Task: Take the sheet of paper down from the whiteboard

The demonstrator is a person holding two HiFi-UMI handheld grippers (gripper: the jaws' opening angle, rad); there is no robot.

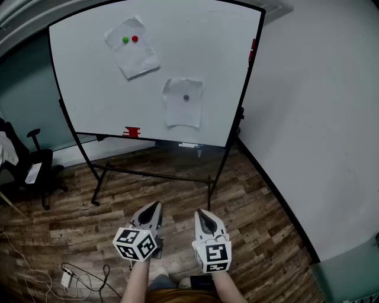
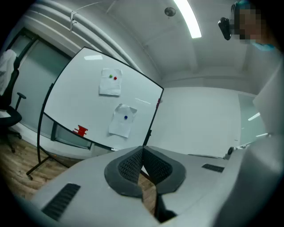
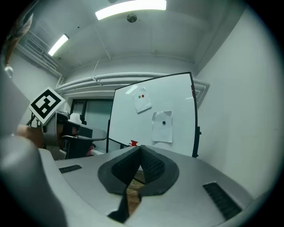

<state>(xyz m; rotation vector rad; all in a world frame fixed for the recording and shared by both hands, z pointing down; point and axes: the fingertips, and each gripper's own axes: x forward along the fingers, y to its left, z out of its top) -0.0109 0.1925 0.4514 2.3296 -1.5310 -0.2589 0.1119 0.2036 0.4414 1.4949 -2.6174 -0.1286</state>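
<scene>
Office room, freestanding whiteboard (image 1: 89,89), black office chair (image 1: 34,168), ceiling strip light (image 3: 131,8), wood-plank floor (image 1: 249,207)

Two creased white sheets on whiteboard (image 1: 89,89): upper sheet (image 1: 131,47) tilted, lower sheet (image 1: 183,102) straight

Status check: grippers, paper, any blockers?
Shut, empty: left gripper, right gripper, well short of the whiteboard. On the board: upper sheet under two magnets, lower sheet under one. Nothing seen in the way.
</scene>
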